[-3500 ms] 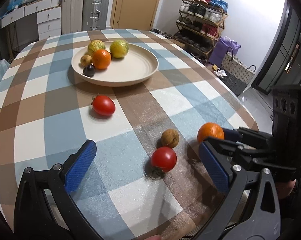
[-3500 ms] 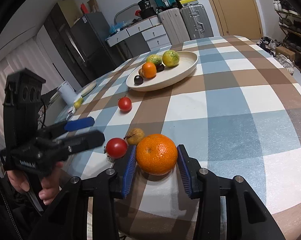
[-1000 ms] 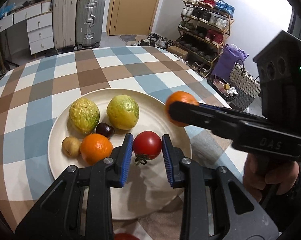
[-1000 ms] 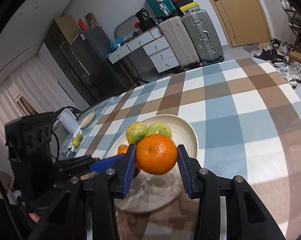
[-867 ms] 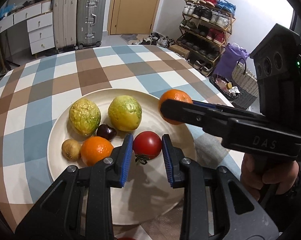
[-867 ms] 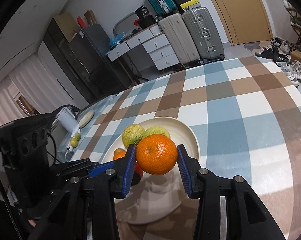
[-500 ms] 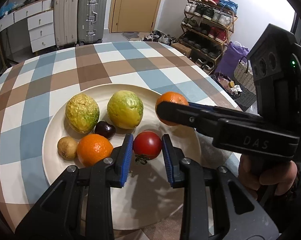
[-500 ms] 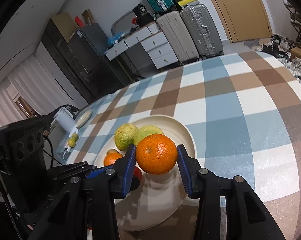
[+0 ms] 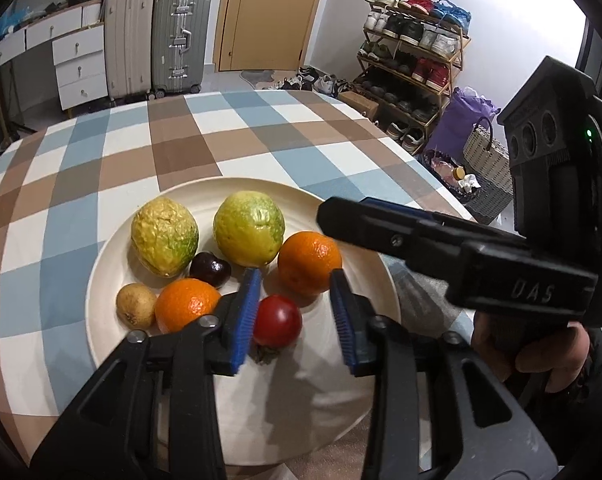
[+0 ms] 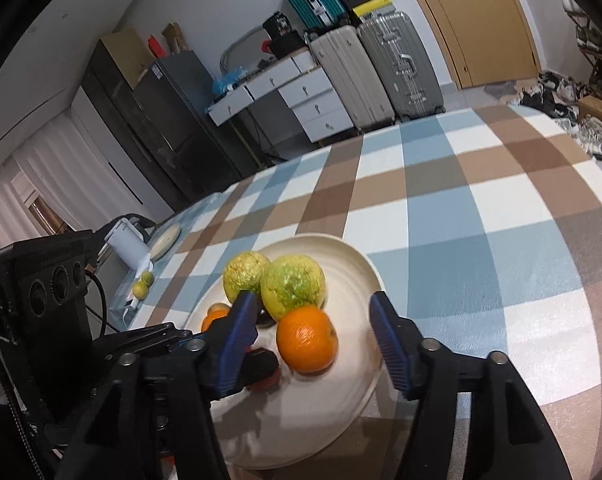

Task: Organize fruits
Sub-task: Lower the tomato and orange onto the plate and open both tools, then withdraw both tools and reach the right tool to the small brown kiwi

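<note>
Left wrist view: my left gripper [image 9: 295, 316] hung over the cream plate [image 9: 385, 280], jaws opening. The tomato [image 9: 278, 321] sat on the plate between the blue pads [image 9: 243, 320], near the left pad; the right pad stood clear of it, so no pinch. Just beyond lay an orange [image 9: 309, 262]. 2 yellow-green fruits [image 9: 165, 236], a dark plum [image 9: 210, 268], a second orange [image 9: 187, 304] and a small brown fruit [image 9: 136, 306] filled the plate's left side. My right gripper's finger crossed from the right, held in my right hand [image 9: 541, 356].

Right wrist view: my right gripper [image 10: 315, 336] was opening, pads spread wide. The orange [image 10: 307, 339] rested on the plate [image 10: 365, 268] between them, touching neither. It sat just before the yellow-green fruits [image 10: 293, 286]. My left gripper [image 10: 257, 364] reached in at lower left. The plate stood on the checked tablecloth [image 10: 481, 216].
</note>
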Demonstrator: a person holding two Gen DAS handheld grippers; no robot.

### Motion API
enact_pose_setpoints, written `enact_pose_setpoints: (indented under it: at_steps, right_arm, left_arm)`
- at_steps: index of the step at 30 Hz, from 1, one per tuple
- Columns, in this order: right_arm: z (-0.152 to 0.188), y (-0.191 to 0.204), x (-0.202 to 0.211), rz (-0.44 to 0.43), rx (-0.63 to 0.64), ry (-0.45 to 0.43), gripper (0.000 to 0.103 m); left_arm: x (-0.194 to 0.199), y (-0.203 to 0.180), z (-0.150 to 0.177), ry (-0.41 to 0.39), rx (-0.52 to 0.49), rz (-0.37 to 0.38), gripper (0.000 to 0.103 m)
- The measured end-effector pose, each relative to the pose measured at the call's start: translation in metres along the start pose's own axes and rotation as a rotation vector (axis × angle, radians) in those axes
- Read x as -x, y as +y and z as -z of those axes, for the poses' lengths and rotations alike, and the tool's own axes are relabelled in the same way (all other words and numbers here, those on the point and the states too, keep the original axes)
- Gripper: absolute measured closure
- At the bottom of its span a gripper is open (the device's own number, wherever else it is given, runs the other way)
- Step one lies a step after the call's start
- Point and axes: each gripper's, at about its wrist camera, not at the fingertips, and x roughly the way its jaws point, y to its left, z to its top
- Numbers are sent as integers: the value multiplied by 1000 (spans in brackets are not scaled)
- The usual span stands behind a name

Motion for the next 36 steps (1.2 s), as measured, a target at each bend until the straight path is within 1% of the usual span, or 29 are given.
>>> enact_pose_setpoints:
  at_steps: [1,3,4,6,10,11,14,16,17,18,20,23,25,27,28,30,36]
  right_arm:
    - [-1,-1,2,-6,-5,-5,34]
    - [-2,-1,7,-1,-15,-20,33]
    - [-4,0,10,4,-16,-28,32]
    - [-5,3,18,4,-18,-43,27]
    - [-3,11,36,9,-18,-74,21]
    - [-1,15,42,9,-16,-81,20]
    - [4,24,57,19,-10,-90,16]
    - [7,32,68,27,-4,-98,13]
    - [9,35,74,30,-2,-104,10]
    - [12,40,82,34,1,-113,7]
    - [17,47,92,41,5,-125,5]
    - [25,57,107,44,14,-138,3]
    - [33,64,116,44,18,-142,2]
    - [40,71,123,46,27,-145,2]
    - [44,74,126,48,32,-145,1]
    - [51,83,133,55,50,-148,1]
    - [69,101,146,53,81,-153,0]
  left_arm:
    - [3,0,0,-5,0,0,65]
    - [10,0,0,-15,3,-7,57]
    - [16,0,0,-24,7,-10,55]
    - [26,0,1,-40,12,-23,47]
    - [48,-2,4,-69,24,-50,39]
    - [54,-3,5,-77,26,-64,34]
    - [73,-6,8,-103,34,-83,32]
    - [85,-8,11,-114,35,-95,28]
    - [93,-10,13,-123,37,-106,23]
    - [99,-11,15,-133,39,-111,21]
    - [113,-13,19,-150,42,-123,21]
    - [131,-16,27,-163,47,-138,18]
    - [142,-18,33,-169,53,-142,14]
    - [152,-19,38,-181,55,-148,4]
    - [160,-20,43,-195,58,-156,1]
    - [172,-22,50,-211,61,-163,1]
    - [191,-22,69,-207,81,-180,1]
